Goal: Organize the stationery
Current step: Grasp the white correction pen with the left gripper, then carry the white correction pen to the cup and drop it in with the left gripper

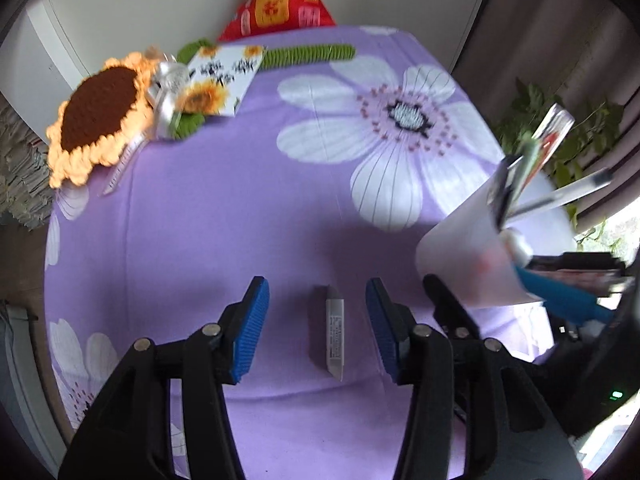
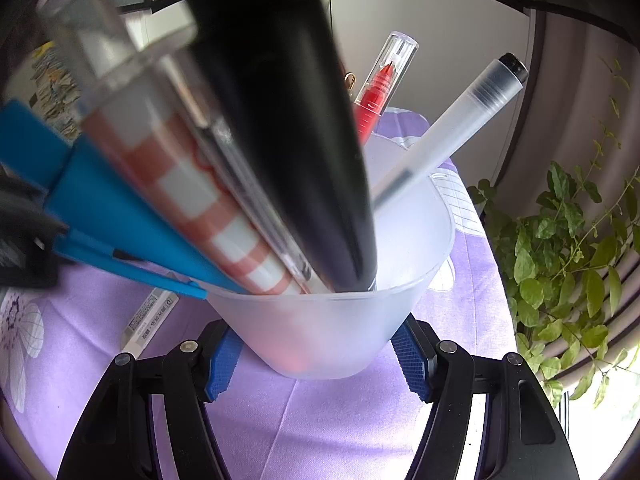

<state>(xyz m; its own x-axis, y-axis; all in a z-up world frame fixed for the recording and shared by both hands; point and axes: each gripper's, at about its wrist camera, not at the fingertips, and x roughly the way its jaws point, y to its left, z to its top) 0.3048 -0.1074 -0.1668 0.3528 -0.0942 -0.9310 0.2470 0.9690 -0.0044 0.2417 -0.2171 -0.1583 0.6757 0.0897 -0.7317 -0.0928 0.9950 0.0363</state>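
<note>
A small white stick with a printed label (image 1: pixel 334 332) lies flat on the purple flowered cloth (image 1: pixel 240 208). My left gripper (image 1: pixel 318 328) stands open over it, one blue pad on each side and neither touching it. My right gripper (image 2: pixel 318 360) is shut on the base of a translucent plastic cup (image 2: pixel 332 328) standing on the cloth. The cup holds several pens: a black marker (image 2: pixel 288 128), a red-and-white checked pen (image 2: pixel 188 184), a blue one (image 2: pixel 120 216), a red pen with a clear cap (image 2: pixel 380 84) and a frosted pen (image 2: pixel 452 128). The white stick (image 2: pixel 148 320) lies left of the cup (image 1: pixel 480 248).
A crocheted sunflower (image 1: pixel 96 116), a sunflower card (image 1: pixel 222 80) and a green crocheted stem (image 1: pixel 312 54) lie at the far left of the table. A red printed cushion (image 1: pixel 280 0) stands behind it. Leafy green plants (image 2: pixel 560 240) hang past the table's right edge.
</note>
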